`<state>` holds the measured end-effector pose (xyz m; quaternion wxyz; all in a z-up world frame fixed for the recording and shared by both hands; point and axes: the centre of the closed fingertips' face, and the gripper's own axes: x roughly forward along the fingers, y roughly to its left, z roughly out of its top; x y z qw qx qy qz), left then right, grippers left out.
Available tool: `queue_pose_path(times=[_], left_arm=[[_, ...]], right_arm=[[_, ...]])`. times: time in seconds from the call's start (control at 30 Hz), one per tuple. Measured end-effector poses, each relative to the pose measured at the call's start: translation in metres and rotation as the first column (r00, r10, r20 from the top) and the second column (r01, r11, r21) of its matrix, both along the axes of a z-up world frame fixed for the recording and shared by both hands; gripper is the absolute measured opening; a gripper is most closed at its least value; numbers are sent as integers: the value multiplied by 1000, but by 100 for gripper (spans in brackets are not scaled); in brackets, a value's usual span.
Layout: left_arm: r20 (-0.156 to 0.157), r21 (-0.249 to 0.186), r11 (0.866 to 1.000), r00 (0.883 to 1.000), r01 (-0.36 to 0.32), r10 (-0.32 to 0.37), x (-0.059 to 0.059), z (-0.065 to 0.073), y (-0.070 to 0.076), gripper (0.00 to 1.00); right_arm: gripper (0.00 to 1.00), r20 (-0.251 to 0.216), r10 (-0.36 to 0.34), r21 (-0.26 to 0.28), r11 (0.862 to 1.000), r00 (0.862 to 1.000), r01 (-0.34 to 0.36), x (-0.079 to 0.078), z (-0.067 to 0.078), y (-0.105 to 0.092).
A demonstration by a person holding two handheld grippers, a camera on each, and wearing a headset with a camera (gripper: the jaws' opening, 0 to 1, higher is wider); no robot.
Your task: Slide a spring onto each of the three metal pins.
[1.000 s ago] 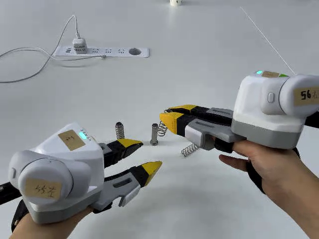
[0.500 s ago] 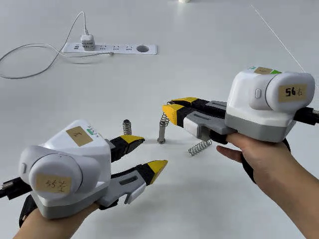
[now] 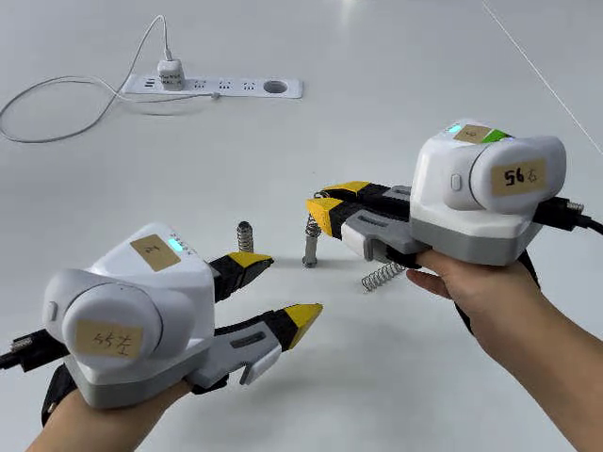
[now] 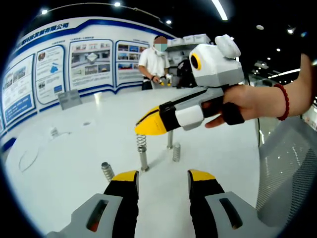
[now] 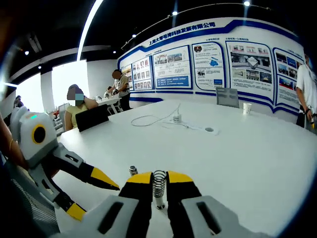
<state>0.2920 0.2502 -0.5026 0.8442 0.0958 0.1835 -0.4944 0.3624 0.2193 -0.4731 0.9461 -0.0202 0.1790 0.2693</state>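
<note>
REMOTE SESSION: my right gripper is clenched on a spring. The coil is pinched between its jaws, with the lower end at the top of a pin directly below them. My left gripper hangs released, jaws apart, with a loaded pin just ahead of it. A loose spring lies on the table under the right gripper's body. The coil looks light and soft — likely to buckle or shoot out if squeezed hard — so I judge a gentle pinch across its middle best, with its axis in line with the pin. The pin looks stiff but may tip if knocked.
</note>
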Motion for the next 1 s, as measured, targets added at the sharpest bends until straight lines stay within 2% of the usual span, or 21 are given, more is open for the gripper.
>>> queue_pose_path(times=[0.23,0.37,1.0], left_arm=[[-7,3,1000,1000,-2,2,0,-1,0,41],[-7,2,1000,1000,-3,3,1,-1,1,41],[-15,1,1000,1000,3,-3,-1,-2,-1,41]], right_arm=[[11,-5,19,-64,998,1000,-19,-2,-12,4],[11,-12,23,-82,996,1000,-24,-2,-17,4],[11,-73,10,-96,995,997,-17,-2,-42,6]])
